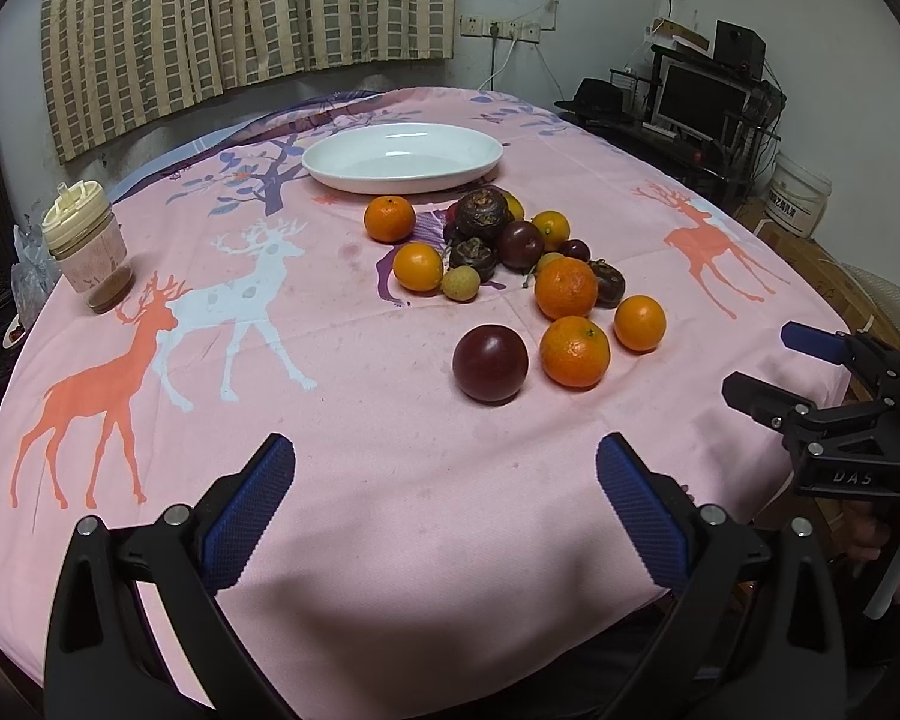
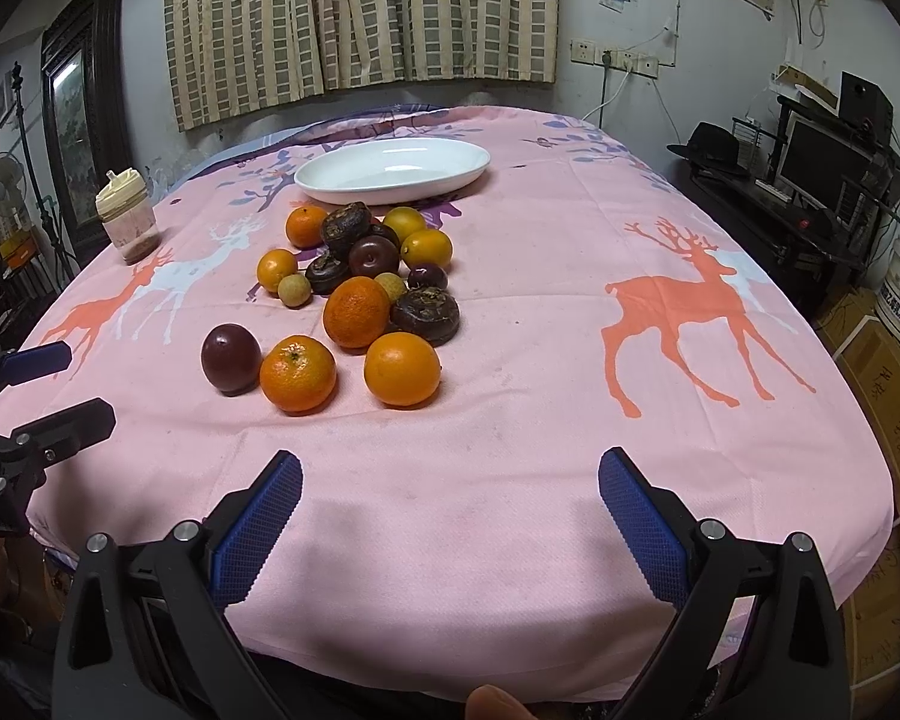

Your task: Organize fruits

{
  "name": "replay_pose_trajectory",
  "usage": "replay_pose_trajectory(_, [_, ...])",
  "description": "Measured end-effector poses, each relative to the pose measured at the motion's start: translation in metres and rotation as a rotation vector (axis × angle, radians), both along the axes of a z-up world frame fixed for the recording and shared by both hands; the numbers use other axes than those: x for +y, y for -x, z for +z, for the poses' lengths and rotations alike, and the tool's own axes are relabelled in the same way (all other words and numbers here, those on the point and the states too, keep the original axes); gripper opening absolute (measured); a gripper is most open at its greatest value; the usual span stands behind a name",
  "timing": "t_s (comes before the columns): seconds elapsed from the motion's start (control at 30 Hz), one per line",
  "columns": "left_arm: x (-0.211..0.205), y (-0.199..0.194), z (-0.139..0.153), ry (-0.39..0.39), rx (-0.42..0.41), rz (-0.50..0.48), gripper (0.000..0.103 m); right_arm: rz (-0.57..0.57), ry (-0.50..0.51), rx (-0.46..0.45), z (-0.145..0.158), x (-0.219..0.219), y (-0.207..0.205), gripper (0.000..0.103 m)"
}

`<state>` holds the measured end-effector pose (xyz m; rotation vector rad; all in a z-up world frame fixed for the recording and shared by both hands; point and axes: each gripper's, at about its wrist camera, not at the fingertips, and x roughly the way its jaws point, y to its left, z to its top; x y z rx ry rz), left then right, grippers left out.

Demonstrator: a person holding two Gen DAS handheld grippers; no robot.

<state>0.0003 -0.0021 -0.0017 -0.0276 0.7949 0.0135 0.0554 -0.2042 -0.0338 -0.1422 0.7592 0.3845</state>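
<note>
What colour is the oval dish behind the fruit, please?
The dish is plain white, with nothing in it; the right wrist view shows it best.

bare cloth (image 1: 390, 450) before the fruit pile (image 1: 510, 264)

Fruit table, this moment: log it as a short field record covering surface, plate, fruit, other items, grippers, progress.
surface: pink deer-print cloth
plate: white, empty, at far side of the cloth
fruit: loose pile in front of the plate; oranges, dark purple round fruit, brown knobbly ones, small tan ones
nearest fruit: purple fruit, orange, orange
other: lidded jar at left
left gripper: open, empty
right gripper: open, empty
progress: nothing on plate yet
</note>
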Motion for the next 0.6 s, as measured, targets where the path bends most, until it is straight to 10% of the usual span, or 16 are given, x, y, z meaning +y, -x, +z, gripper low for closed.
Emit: replay_pose_trajectory(0.6, [0.006, -0.001, -0.012, -0.016, 0.010, 0.005, 0.098, 0.017, -0.014, 0.010, -0.003, -0.001, -0.001, 0.099])
